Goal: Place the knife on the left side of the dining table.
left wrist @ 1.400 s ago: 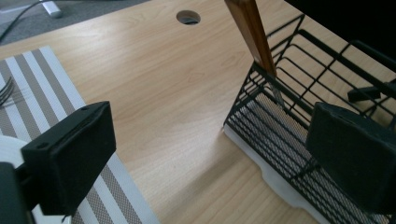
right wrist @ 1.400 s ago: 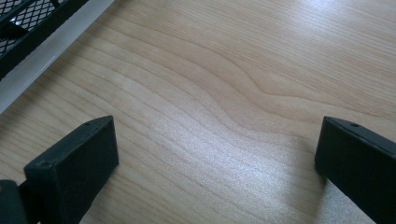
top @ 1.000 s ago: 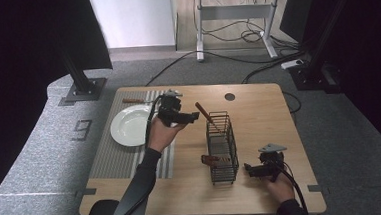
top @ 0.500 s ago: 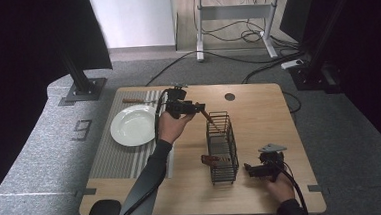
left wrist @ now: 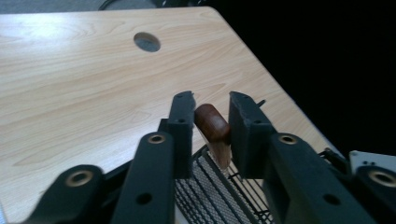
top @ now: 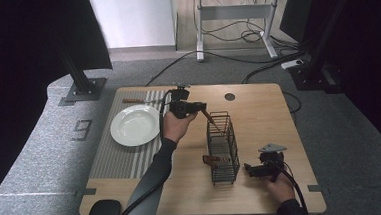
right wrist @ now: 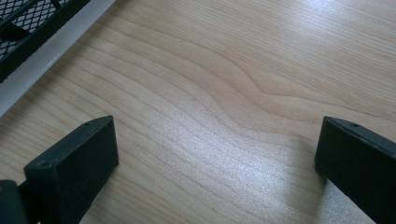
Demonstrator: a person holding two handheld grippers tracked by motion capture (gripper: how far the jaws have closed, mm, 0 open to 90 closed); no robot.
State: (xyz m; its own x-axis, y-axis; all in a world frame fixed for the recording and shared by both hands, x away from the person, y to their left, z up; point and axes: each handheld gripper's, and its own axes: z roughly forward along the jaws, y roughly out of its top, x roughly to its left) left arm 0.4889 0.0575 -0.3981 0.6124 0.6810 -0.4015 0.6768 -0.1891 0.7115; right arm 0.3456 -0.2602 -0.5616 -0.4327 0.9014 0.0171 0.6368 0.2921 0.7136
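Your left tool has just been closing on the brown wooden handle that sticks out of the wire basket on the worktop — the pads look in contact — so next, lift it straight out, while your right tool rests wide open and empty.
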